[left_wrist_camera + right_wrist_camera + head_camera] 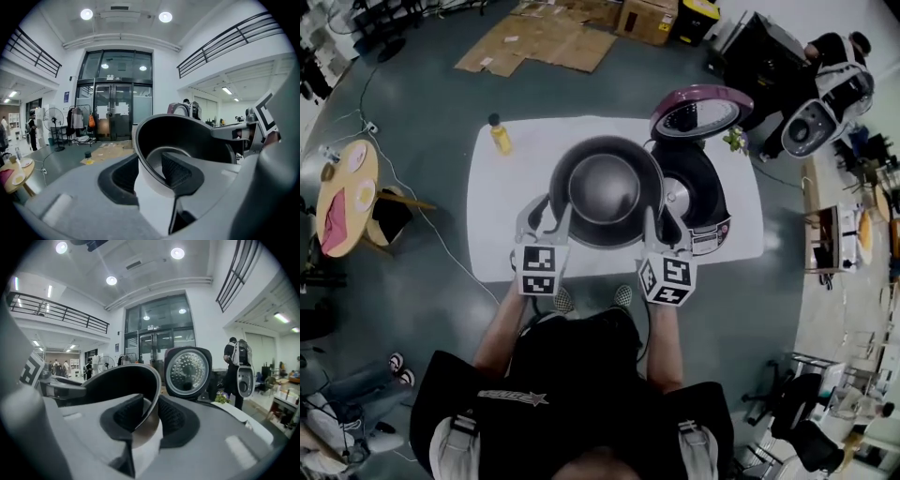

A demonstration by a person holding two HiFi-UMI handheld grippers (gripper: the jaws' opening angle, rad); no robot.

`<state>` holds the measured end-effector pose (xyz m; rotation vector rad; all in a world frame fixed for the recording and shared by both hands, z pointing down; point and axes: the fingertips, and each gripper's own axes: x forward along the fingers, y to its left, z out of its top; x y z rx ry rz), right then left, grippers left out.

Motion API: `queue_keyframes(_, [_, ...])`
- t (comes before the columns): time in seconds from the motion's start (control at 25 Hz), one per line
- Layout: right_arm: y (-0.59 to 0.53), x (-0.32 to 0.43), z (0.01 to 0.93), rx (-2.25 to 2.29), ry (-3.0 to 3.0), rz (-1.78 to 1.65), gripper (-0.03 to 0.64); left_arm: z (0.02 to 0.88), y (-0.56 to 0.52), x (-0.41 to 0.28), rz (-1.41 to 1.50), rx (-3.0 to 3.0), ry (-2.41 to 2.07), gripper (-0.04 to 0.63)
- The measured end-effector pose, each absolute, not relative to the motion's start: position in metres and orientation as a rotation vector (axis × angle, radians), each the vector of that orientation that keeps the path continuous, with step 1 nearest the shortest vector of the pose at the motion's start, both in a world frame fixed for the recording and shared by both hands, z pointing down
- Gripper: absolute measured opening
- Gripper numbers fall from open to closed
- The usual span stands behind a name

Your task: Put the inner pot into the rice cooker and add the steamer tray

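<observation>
Jaws of my left gripper (546,217) and right gripper (661,225) clamp the dark round metal inner pot (605,187) by opposite rim edges, over the white tabletop (502,220), just beside the black rice cooker (701,199) with its maroon lid (701,111) open.

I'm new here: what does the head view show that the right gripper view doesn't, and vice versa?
Only the head view: the yellow bottle and the flattened cardboard. Only the right gripper view: the ceiling lights and the glass doors. Both: the inner pot, the right gripper clamped on its rim, and the rice cooker's open lid.
</observation>
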<state>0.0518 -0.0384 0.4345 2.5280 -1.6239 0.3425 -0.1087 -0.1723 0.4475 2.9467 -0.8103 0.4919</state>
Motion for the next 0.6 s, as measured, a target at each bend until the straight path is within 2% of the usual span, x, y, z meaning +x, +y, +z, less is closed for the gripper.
queue_keyframes(0.6, [0.047, 0.162, 0.401, 2.650, -1.497, 0.263, 0.094, 0.418, -0.104, 0.016, 0.422, 3.024, -0.645, 0.164])
